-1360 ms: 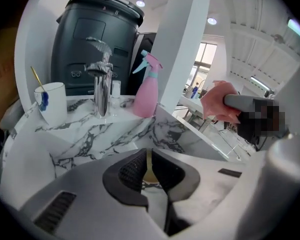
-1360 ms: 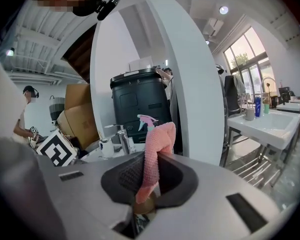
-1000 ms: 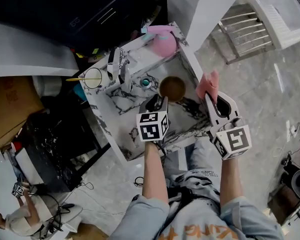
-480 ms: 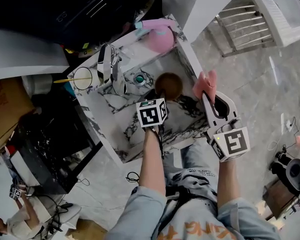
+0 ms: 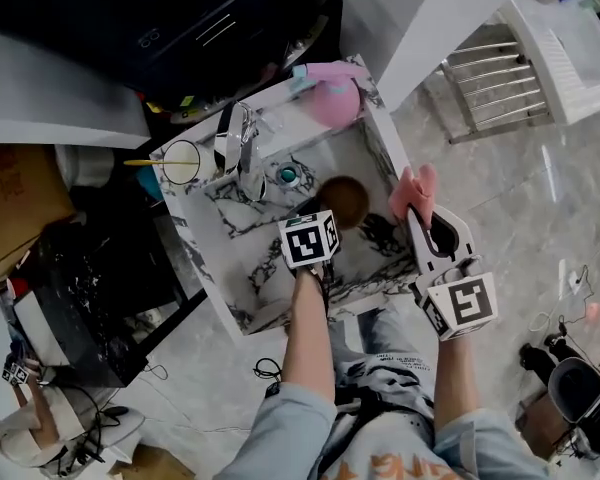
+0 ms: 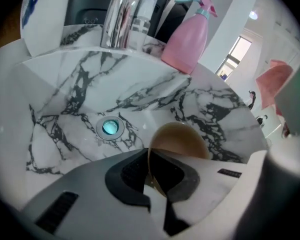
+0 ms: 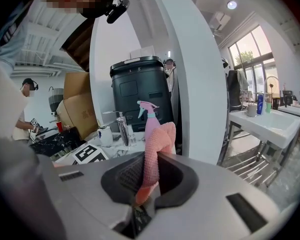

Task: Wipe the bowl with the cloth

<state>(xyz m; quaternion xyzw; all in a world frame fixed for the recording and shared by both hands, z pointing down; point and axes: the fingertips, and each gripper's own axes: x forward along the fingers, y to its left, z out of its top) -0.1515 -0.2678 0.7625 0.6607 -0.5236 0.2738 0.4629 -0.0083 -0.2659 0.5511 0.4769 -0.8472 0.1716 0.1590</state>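
Makeshift workshop or test room, freestanding marble sink [image 5: 232, 260] on a grey tiled floor [image 5: 540, 203], loose cables [image 5: 268, 369], cardboard box [image 5: 15, 208], bare metal rack [image 5: 490, 88].

In the head view a glossy grey stone floor [image 5: 510, 208] is spreading from 3 to 6 o'clock. A white pillar [image 5: 410, 18] is rising at 12 to 1 o'clock beside a steel rack [image 5: 490, 73] at 2 o'clock, and a cardboard box [image 5: 15, 203] is sitting at 9 o'clock. In the right gripper view daylight is coming through tall windows [image 7: 250, 51] at 2 o'clock, and a round ceiling light [image 7: 232, 5] is glowing at 1 o'clock.
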